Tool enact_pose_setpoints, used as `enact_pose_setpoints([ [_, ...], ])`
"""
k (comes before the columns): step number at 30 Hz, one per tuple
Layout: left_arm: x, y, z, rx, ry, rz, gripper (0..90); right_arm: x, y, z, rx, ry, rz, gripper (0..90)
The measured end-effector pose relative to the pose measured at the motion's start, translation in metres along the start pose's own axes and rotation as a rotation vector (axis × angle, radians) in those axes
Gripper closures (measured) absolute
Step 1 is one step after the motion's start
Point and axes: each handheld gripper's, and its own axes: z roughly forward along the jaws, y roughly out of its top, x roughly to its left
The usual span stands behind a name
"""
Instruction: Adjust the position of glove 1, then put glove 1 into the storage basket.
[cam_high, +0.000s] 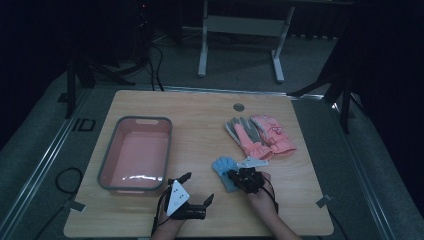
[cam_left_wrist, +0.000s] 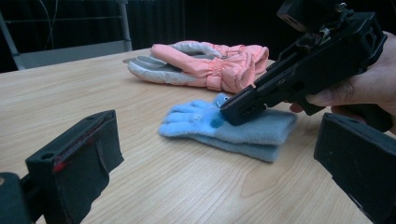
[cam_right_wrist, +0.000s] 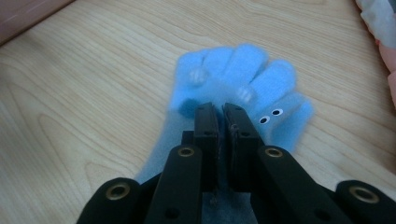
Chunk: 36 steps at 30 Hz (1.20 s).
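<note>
Right gripper view: the blue fleece gloves (cam_right_wrist: 233, 93), a stacked pair with small googly eyes on the top one, lie flat on the wooden counter (cam_right_wrist: 84, 102). The right gripper (cam_right_wrist: 219, 114) has its black fingers (cam_right_wrist: 205, 130) brought nearly together on the palm area, apparently pinching a fold of fleece; the grip low on the palm would suit lifting both layers at once.

Left gripper view: seen from the side, the blue fleece gloves (cam_left_wrist: 224, 128) show as 2 layers, and the right gripper (cam_left_wrist: 240, 109) presses down on them at a slant, a hand (cam_left_wrist: 359, 88) wrapped around its body. Behind them lie the pink and grey ski gloves (cam_left_wrist: 205, 65), well apart. The left gripper (cam_left_wrist: 210, 158) has its fingers (cam_left_wrist: 79, 154) wide apart with nothing between them.

High view: the blue fleece gloves (cam_high: 224, 170) sit right of centre, near the front edge. The left gripper (cam_high: 192, 192) waits just beside the pink bin (cam_high: 136, 152), which stands empty at the left and is probably the destination. The ski gloves (cam_high: 260, 135) rest farther back to the right.
</note>
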Motion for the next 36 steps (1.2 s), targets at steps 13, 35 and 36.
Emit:
enact_pose_setpoints([
  [13, -0.003, 0.002, 0.003, 0.035, -0.004, 0.005, 0.7, -0.01, 0.009, -0.023, -0.078, 0.104, -0.011, 29.4],
  [35, -0.017, 0.034, 0.024, 0.154, -0.106, 0.125, 0.9, -0.056, 0.033, -0.057, -0.184, 0.301, -0.084, 14.0],
  [36, -0.018, 0.035, 0.025, 0.156, -0.14, 0.144, 6.4, -0.057, 0.035, -0.057, -0.189, 0.298, -0.088, 14.0],
])
